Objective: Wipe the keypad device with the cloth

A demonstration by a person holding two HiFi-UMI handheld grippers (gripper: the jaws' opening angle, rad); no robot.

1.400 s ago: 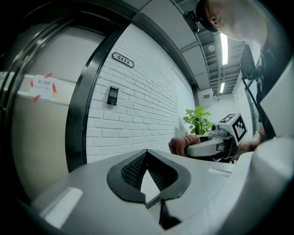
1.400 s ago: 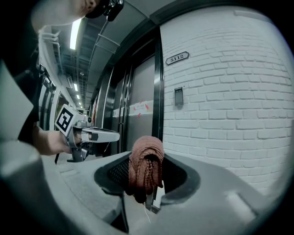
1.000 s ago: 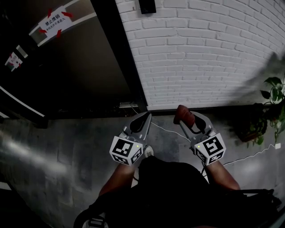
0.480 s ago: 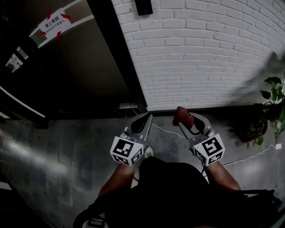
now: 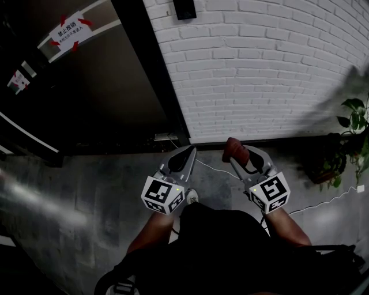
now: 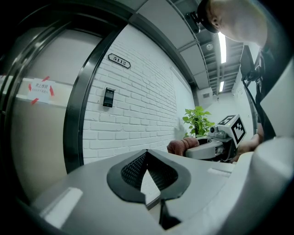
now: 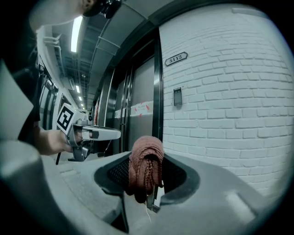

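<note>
The keypad device is a small black box high on the white brick wall; it also shows as the keypad device and the keypad device. My right gripper is shut on a bunched reddish-brown cloth, held low and well short of the wall. In the right gripper view the cloth hangs between the jaws of the right gripper. My left gripper is beside it, shut with nothing in it. The left gripper shows its jaws closed together.
A dark door frame stands left of the brick wall, with a white sticker with red arrows on the door. A potted plant stands at the right. A white cable runs across the grey floor. A number plate hangs above the keypad.
The right gripper with the cloth has edged slightly left. The left gripper has hardly moved.
</note>
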